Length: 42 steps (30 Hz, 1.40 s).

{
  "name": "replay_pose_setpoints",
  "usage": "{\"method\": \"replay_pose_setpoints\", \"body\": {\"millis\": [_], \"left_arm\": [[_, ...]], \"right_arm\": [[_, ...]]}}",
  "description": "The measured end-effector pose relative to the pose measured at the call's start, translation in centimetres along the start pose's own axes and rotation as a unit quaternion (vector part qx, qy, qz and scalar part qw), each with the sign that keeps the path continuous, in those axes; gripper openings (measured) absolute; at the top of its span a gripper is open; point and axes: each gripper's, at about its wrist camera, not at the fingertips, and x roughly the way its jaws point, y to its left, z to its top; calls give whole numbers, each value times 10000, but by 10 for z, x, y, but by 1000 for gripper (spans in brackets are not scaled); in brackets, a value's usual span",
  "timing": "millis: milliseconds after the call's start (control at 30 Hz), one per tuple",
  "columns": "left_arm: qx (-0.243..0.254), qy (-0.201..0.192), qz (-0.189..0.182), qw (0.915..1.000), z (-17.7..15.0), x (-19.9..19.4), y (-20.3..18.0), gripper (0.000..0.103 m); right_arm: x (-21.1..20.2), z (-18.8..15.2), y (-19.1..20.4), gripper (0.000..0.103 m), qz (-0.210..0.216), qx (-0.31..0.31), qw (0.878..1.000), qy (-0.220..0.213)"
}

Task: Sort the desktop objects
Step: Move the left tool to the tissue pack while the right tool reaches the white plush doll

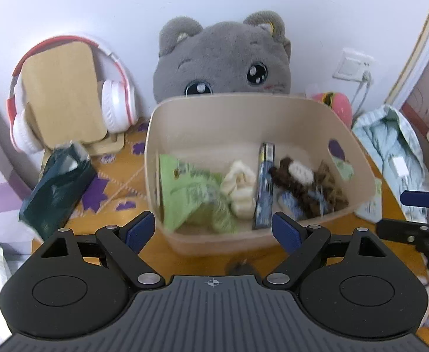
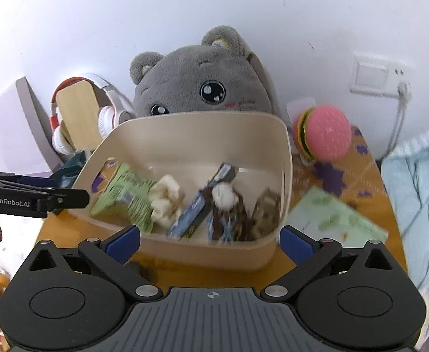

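A beige plastic bin (image 1: 243, 117) stands on the wooden table; it also shows in the right wrist view (image 2: 202, 135). Inside lie a green packet (image 1: 182, 187), a cream scrunchie (image 1: 241, 187), a blue box (image 1: 264, 187) and a brown furry item (image 1: 302, 184). My left gripper (image 1: 214, 231) is open and empty, just in front of the bin. My right gripper (image 2: 210, 243) is open and empty at the bin's near wall. A green packet (image 2: 334, 223) lies on the table right of the bin.
A grey plush cat (image 1: 223, 55) sits behind the bin. White-red headphones (image 1: 114, 102) hang on a wooden stand at the left. A dark green pouch (image 1: 59, 187) lies at the left. A pink burger toy (image 2: 323, 132) and light blue cloth (image 2: 414, 193) are at the right.
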Motion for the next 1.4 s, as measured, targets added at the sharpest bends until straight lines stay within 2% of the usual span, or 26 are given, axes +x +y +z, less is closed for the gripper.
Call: {"method": "replay_pose_setpoints", "body": {"millis": [100, 200, 400, 667, 800, 1000, 1167, 1400], "left_arm": [[219, 67, -14, 9997, -20, -5, 5, 88], [594, 86, 51, 9982, -41, -9, 7, 88], [948, 273, -180, 9950, -76, -7, 12, 88], [1539, 624, -259, 9858, -117, 14, 0, 88], [1821, 710, -228, 9804, -126, 27, -8, 88], [1991, 831, -285, 9760, -130, 48, -10, 88], [2284, 771, -183, 9703, -132, 63, -17, 88], [2467, 889, -163, 9649, -131, 83, -27, 88]], "right_arm": [[-10, -23, -1, 103, 50, -9, 9999, 92], [-15, -46, 0, 103, -167, -188, 9993, 261], [-26, -80, -6, 103, -265, -347, 9981, 439], [-19, -106, 8, 103, -306, -1486, 9860, 691], [-7, -113, 14, 103, -211, -1672, 9816, 902], [14, -126, 23, 103, -148, -1894, 9744, 1201], [27, -129, 28, 103, -94, -1981, 9714, 1308], [51, -128, 32, 102, -137, -2123, 9658, 1480]]}}
